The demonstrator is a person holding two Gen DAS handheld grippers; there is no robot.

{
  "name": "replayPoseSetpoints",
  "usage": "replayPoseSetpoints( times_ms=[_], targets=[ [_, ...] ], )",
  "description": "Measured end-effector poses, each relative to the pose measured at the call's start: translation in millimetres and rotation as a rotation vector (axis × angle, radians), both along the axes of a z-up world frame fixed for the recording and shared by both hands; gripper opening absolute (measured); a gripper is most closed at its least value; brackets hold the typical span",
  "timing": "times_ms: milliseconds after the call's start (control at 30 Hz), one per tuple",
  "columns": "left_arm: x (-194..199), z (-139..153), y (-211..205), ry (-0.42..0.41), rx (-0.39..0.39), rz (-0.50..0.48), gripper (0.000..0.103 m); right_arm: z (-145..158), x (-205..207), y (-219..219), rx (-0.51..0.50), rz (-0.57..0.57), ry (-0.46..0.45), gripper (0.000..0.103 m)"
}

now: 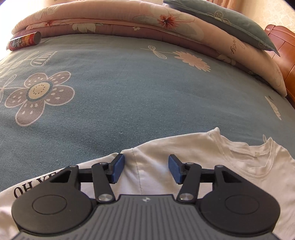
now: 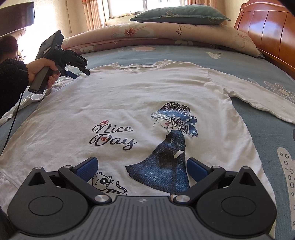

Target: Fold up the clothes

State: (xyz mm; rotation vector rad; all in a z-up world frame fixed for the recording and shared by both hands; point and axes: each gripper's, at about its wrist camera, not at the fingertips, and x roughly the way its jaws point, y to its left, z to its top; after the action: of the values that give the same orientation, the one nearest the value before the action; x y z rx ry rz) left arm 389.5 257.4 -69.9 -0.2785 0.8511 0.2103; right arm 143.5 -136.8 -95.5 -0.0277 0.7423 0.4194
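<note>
A white long-sleeved shirt (image 2: pixel 129 99) lies flat, front up, on the blue bedsheet (image 2: pixel 267 133), printed with "Nice Day", a girl in a blue dress and a cat. My right gripper (image 2: pixel 142 166) stands open low over the hem end, one pad on each side of the prints. In the left wrist view my left gripper (image 1: pixel 147 169) is open above the shirt's (image 1: pixel 184 147) shoulder seam, left of the neckline (image 1: pixel 248 157), gripping nothing. From the right wrist view, a hand (image 2: pixel 42 68) holds the left gripper (image 2: pixel 79 73) at the shirt's far left shoulder.
A folded pink floral quilt (image 1: pixel 110 20) and a grey-blue pillow (image 2: pixel 180 14) lie along the far side of the bed. A red cylindrical can (image 1: pixel 25 41) rests by the quilt. The wooden headboard (image 2: pixel 267 31) rises on the right. The shirt's right sleeve (image 2: pixel 258 97) stretches toward it.
</note>
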Motion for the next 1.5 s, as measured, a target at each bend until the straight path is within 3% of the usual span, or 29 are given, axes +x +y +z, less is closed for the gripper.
replayPoseSetpoints(
  times_ms=[133, 300, 500, 600, 733, 900, 1033, 1167, 1367, 1500],
  targets=[
    [-23, 31, 4, 0.011, 0.020, -0.013, 0.052, 2, 0, -4, 0.022, -0.004, 0.016, 0.103],
    [-95, 88, 26, 0.010, 0.095, -0.042, 0.055, 4, -1, -10, 0.067, -0.021, 0.038, 0.103],
    [-193, 121, 86, 0.028, 0.056, 0.135, 0.056, 5, -5, -10, 0.064, -0.030, 0.038, 0.103],
    [-244, 111, 120, 0.028, -0.043, 0.261, 0.055, 4, -7, -9, 0.060, -0.034, 0.034, 0.103],
    [-299, 82, 152, 0.032, -0.100, 0.396, 0.055, 2, -10, -5, 0.029, -0.031, 0.014, 0.103],
    [-351, 49, 183, 0.003, -0.056, 0.570, 0.050, -1, -14, 1, -0.021, -0.025, -0.017, 0.103],
    [-372, 28, 203, 0.000, -0.027, 0.636, 0.045, -2, -15, 3, -0.030, -0.031, -0.031, 0.103],
    [-379, 10, 216, -0.012, -0.026, 0.643, 0.043, -2, -15, 4, -0.032, -0.039, -0.036, 0.103],
    [-380, -6, 214, -0.048, 0.066, 0.562, 0.044, -4, -17, 8, -0.058, -0.046, -0.052, 0.103],
    [-382, -7, 207, -0.072, 0.075, 0.494, 0.042, -6, -18, 11, -0.070, -0.058, -0.066, 0.103]
  ],
)
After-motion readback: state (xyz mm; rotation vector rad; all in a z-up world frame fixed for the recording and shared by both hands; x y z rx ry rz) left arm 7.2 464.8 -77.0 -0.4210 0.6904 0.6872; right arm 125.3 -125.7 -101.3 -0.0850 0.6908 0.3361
